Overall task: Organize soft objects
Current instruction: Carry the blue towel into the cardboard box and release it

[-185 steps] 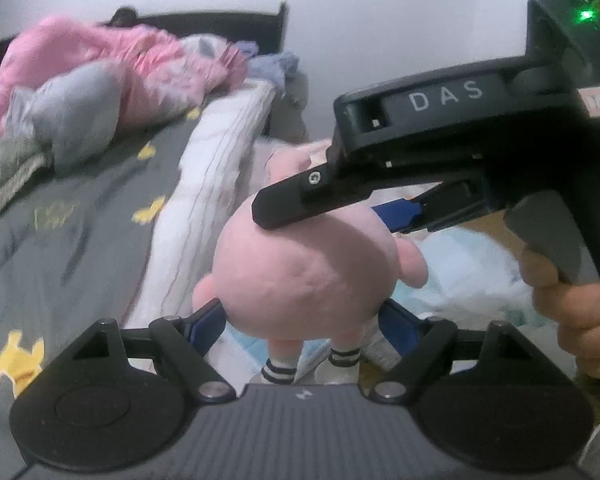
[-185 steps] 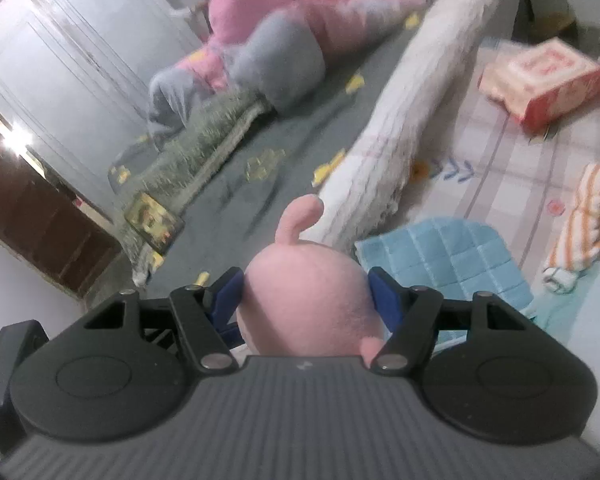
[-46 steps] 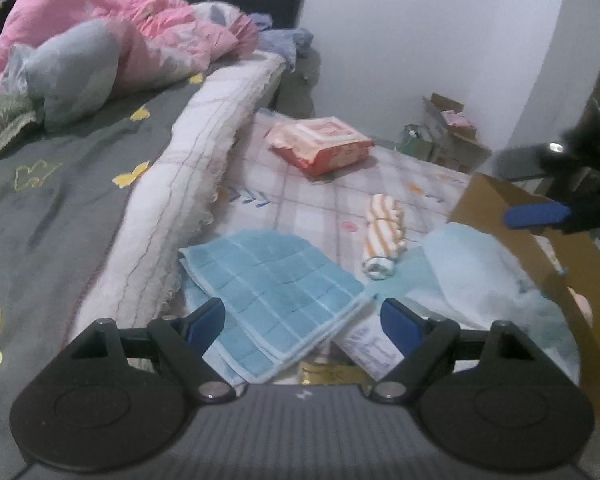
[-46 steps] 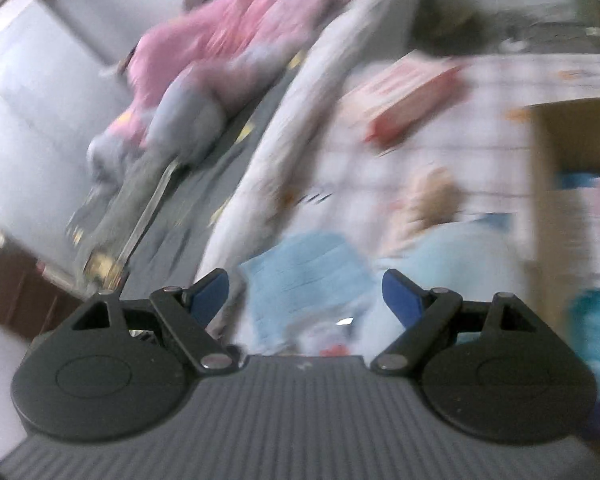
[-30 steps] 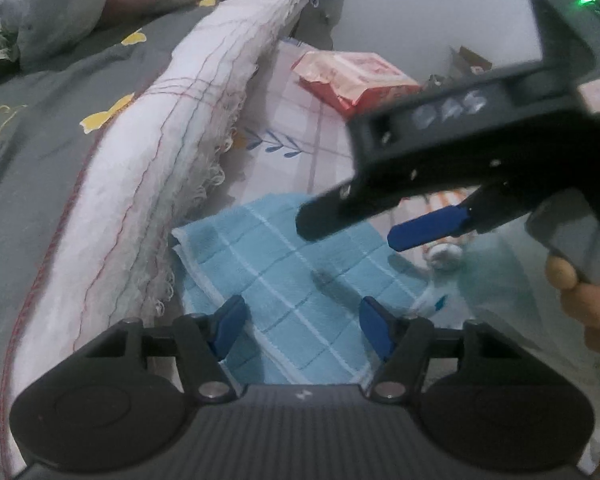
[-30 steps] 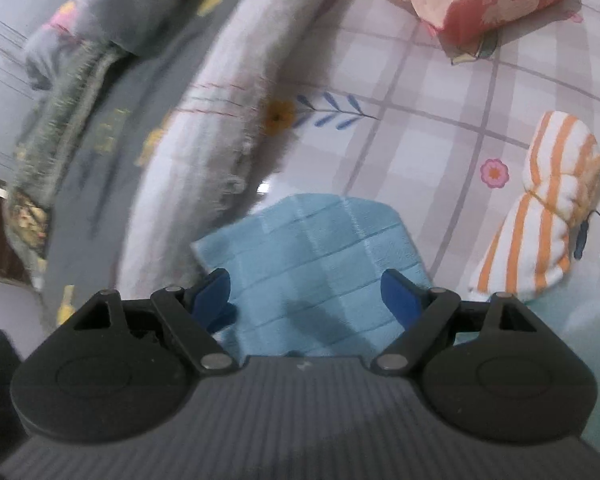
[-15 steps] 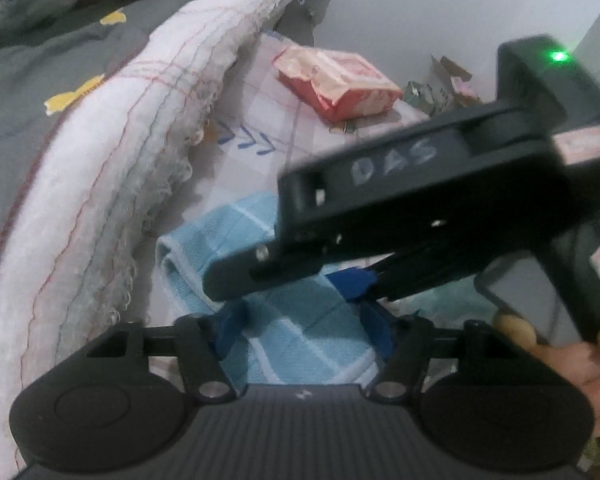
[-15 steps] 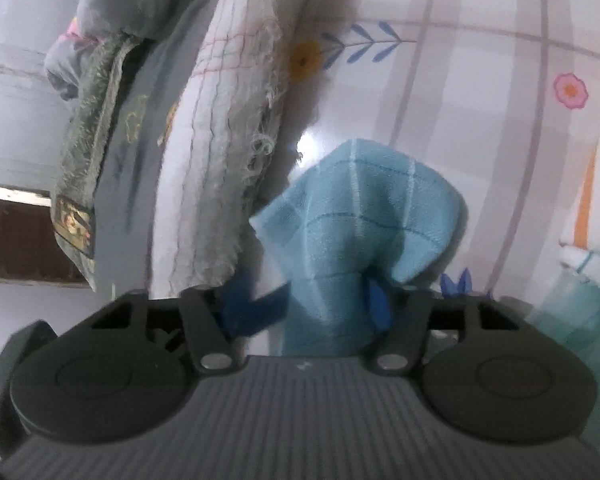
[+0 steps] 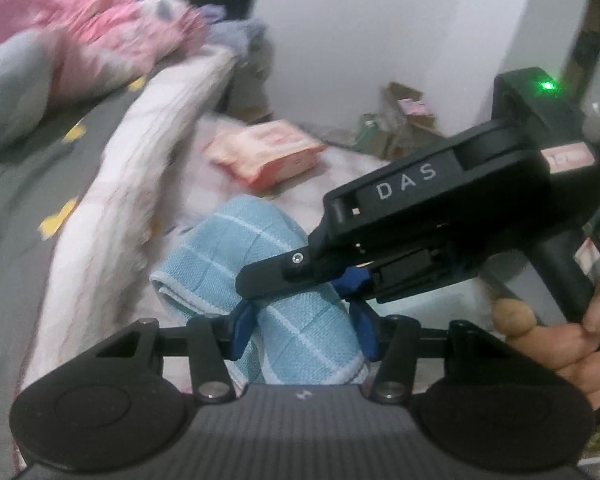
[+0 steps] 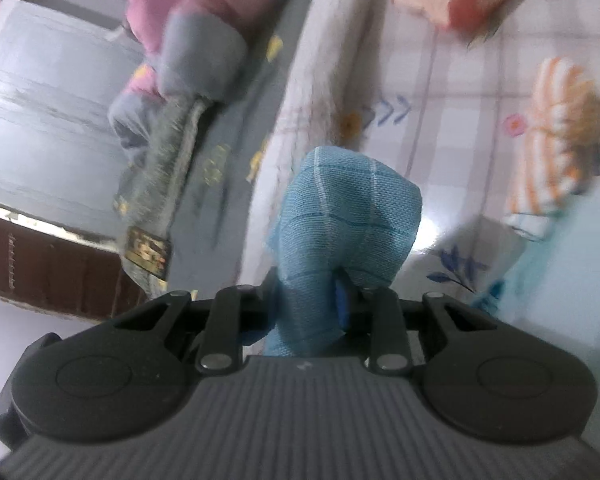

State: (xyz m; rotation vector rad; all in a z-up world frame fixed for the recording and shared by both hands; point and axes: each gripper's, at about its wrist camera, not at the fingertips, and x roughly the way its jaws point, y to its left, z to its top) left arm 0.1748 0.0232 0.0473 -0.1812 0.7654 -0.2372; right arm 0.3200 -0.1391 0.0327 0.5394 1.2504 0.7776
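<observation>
Both grippers have hold of the same blue towel (image 9: 268, 280), which hangs bunched in the air between them, clear of the checked mat (image 10: 460, 92) below. The left gripper (image 9: 300, 326) has its jaws closing on the near end of the cloth, the blue pads pressing a thick fold from either side. The right gripper (image 9: 328, 276) reaches in from the right just ahead of it, and its jaws are closing too, drawn narrow on a gathered hump of the towel (image 10: 340, 232) that bulges out past its fingertips.

The towel looks light and limp, a woven cloth that folds wherever it is pinched and will sag anywhere it is not held. It should not slip much, since the weave gives the pads something to bite, and nothing about it can break. Taking it by a bunched fold, as here, seems secure; pinching two corners would keep it flatter for folding.

Beyond the grippers lie a striped orange cloth (image 10: 552, 128) and a pink packet (image 9: 268, 152), both on the mat
</observation>
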